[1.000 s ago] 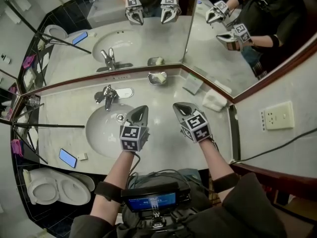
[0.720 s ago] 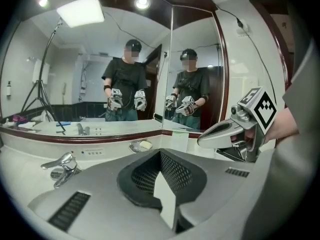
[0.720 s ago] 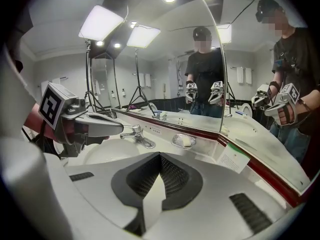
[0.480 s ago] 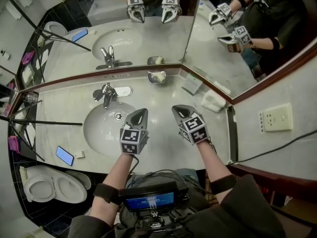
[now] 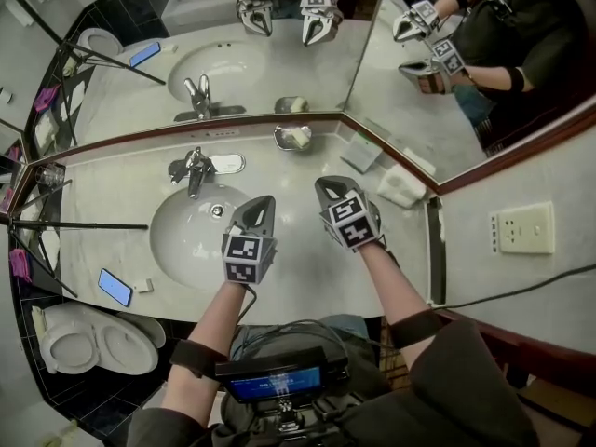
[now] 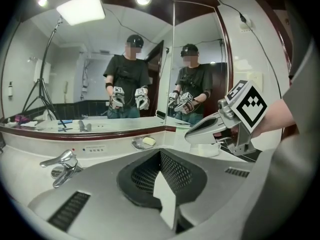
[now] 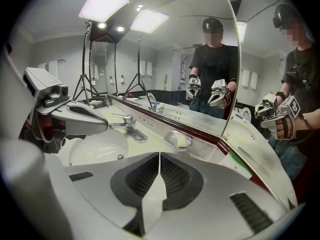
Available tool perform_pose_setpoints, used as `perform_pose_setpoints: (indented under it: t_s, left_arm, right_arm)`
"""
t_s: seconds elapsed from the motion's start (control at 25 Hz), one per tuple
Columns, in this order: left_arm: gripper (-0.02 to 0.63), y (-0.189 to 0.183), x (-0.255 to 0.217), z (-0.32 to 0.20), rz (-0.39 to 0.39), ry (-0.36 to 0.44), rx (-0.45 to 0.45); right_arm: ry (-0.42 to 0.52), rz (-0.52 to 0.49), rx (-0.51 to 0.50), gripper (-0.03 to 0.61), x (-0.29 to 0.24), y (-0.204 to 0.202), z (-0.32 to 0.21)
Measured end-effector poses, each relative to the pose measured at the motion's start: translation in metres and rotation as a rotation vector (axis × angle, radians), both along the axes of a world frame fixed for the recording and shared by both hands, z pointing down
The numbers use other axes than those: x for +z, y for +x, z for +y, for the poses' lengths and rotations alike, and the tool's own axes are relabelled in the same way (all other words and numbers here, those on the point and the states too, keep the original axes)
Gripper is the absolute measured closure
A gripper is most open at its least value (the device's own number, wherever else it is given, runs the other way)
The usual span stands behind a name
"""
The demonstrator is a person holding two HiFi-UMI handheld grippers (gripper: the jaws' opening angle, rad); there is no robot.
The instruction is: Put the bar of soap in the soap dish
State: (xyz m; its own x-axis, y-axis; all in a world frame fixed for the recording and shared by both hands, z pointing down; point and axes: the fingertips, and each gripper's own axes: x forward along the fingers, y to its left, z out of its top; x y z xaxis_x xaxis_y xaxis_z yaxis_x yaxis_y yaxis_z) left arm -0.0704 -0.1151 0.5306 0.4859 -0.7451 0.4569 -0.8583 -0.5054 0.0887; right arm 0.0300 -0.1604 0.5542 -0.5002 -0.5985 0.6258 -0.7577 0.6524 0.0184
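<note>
Right gripper [image 5: 331, 190] advanced toward soap dish [image 5: 280, 137], tilted downward.

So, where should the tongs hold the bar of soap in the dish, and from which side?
Probably across the narrow sides of the bar of soap, coming down from above on the counter's front side. It lies flat in the soap dish, whose raised rim blocks a level approach, and the mirror stands close behind.
</note>
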Motion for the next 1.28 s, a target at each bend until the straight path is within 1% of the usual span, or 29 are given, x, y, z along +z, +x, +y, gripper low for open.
perform_pose_setpoints:
  t_s: [0.2, 0.28, 0.32, 0.4, 0.6, 0.72, 0.84, 1.08, 1.12, 1.2, 1.28]
  left_arm:
    - [0.612, -0.006, 0.004, -0.02, -0.008, -0.008, -0.011]
    - [0.612, -0.008, 0.005, -0.027, -0.008, -0.009, -0.015]
    - [0.612, -0.008, 0.005, -0.031, -0.009, -0.008, -0.017]
    - [0.612, -0.008, 0.006, -0.037, -0.009, -0.007, -0.019]
    - [0.612, -0.007, 0.008, -0.053, -0.007, -0.007, -0.019]
    - [0.612, -0.006, 0.01, -0.057, -0.005, -0.012, -0.02]
    - [0.612, -0.005, 0.015, -0.06, -0.006, -0.019, -0.018]
    - [0.612, -0.008, 0.024, -0.063, -0.007, -0.039, -0.021]
    - [0.612, -0.008, 0.025, -0.063, -0.006, -0.042, -0.023]
    - [0.612, -0.01, 0.026, -0.064, -0.004, -0.046, -0.026]
    - [0.612, -0.011, 0.028, -0.064, -0.003, -0.051, -0.028]
  right_arm:
    - [-0.011, 0.05, 0.0, 0.474, 0.01, -0.012, -0.045]
    - [-0.021, 0.074, 0.006, 0.405, 0.016, -0.016, -0.064]
    - [-0.029, 0.086, 0.01, 0.397, 0.02, -0.017, -0.073]
    - [-0.039, 0.106, 0.016, 0.362, 0.028, -0.02, -0.091]
    - [-0.056, 0.16, 0.025, 0.362, 0.049, -0.026, -0.132]
    - [-0.099, 0.174, 0.04, 0.362, 0.068, -0.027, -0.145]
    - [-0.154, 0.172, 0.028, 0.362, 0.091, -0.03, -0.149]
    - [-0.151, 0.195, 0.029, 0.359, 0.1, -0.028, -0.16]
    - [-0.151, 0.187, 0.026, 0.368, 0.1, -0.03, -0.161]
    - [-0.146, 0.176, 0.023, 0.42, 0.099, -0.032, -0.162]
    - [-0.141, 0.167, 0.022, 0.422, 0.099, -0.033, -0.162]
